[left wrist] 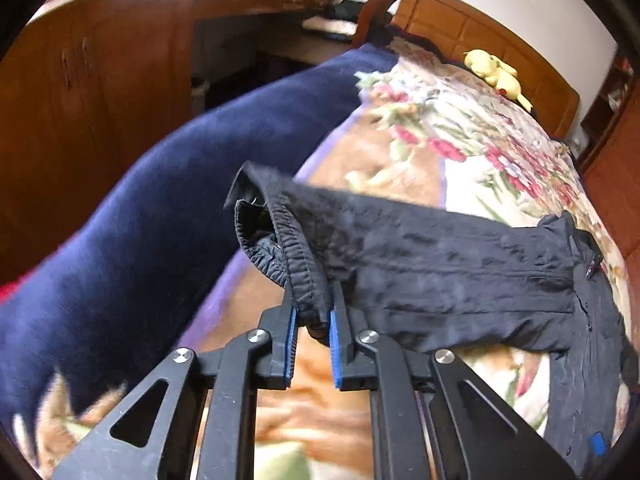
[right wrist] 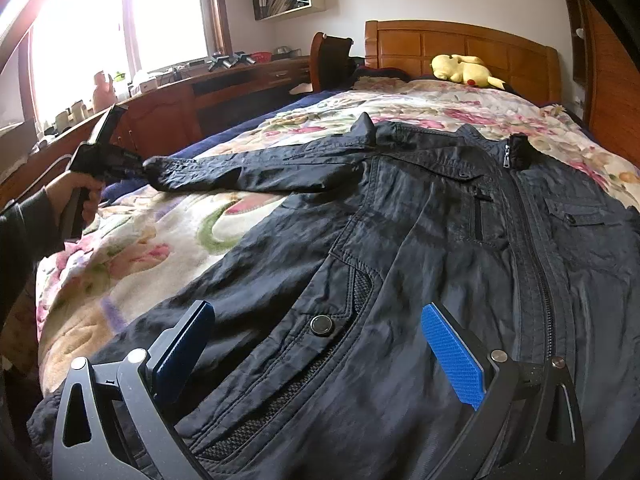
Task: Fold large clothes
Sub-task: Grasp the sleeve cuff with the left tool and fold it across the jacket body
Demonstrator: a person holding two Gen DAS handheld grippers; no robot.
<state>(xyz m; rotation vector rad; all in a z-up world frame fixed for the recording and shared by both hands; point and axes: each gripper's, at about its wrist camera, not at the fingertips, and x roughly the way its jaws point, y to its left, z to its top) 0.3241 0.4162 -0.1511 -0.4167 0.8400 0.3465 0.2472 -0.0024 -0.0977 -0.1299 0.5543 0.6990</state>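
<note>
A black zip jacket (right wrist: 420,240) lies front up on the floral bedspread (right wrist: 132,240), collar toward the headboard. Its left sleeve (right wrist: 248,168) stretches out sideways. My left gripper (left wrist: 314,316) is shut on the elastic cuff (left wrist: 296,276) of that sleeve and holds it above the bed; the sleeve (left wrist: 440,272) runs right to the jacket body. In the right wrist view the left gripper (right wrist: 136,166) shows at the sleeve end, held by a hand. My right gripper (right wrist: 316,340) is open, jaws wide apart, hovering over the jacket's lower front by a snap pocket (right wrist: 322,325).
A navy blanket (left wrist: 180,184) hangs along the bed's left side. A yellow plush toy (right wrist: 464,70) lies by the wooden headboard (right wrist: 460,46). A wooden desk and cabinets (right wrist: 180,100) with clutter run along the left wall under the window. A chair (right wrist: 332,60) stands near the bed's head.
</note>
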